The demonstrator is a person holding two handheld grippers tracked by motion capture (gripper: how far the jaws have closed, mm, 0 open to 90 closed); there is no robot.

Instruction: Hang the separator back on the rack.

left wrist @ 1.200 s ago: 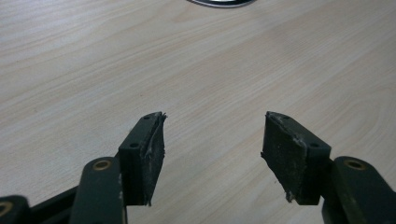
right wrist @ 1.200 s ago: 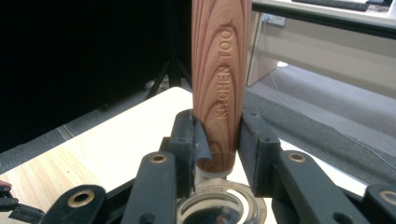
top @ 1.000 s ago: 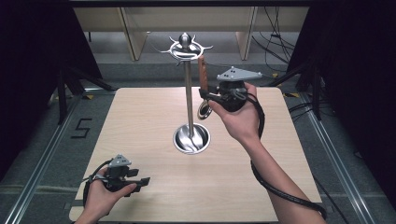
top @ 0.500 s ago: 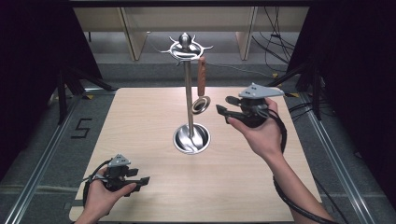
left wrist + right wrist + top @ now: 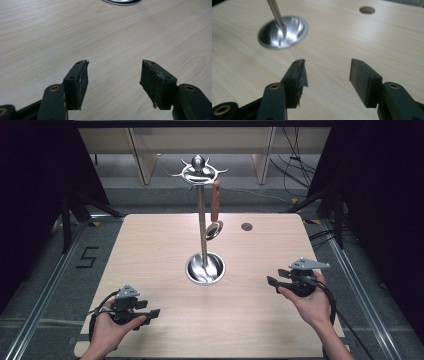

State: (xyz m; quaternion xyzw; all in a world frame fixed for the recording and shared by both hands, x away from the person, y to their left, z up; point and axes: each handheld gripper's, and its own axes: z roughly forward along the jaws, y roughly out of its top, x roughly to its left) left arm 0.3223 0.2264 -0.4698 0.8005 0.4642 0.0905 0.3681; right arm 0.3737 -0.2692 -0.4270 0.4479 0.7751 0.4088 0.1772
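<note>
- High view: a wooden-handled utensil (image 5: 215, 205) hangs from a steel stand (image 5: 201, 220) mid-table (image 5: 150, 250).
- We judge it light, stiff, its metal end slippery; the handle is where we would grip.
- Our right gripper (image 5: 280, 277), just opened, and left gripper (image 5: 147, 311) stand apart, empty.
- Only the stand's pole crowds the handle; a table hole (image 5: 246, 226) lies behind.

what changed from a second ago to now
The right tool let go of the wooden-handled utensil hanging on the metal stand; its jaws have just been opening, nothing between them. It drew back and down toward the table's near right side. The left tool, stand and utensil stayed put.
</note>
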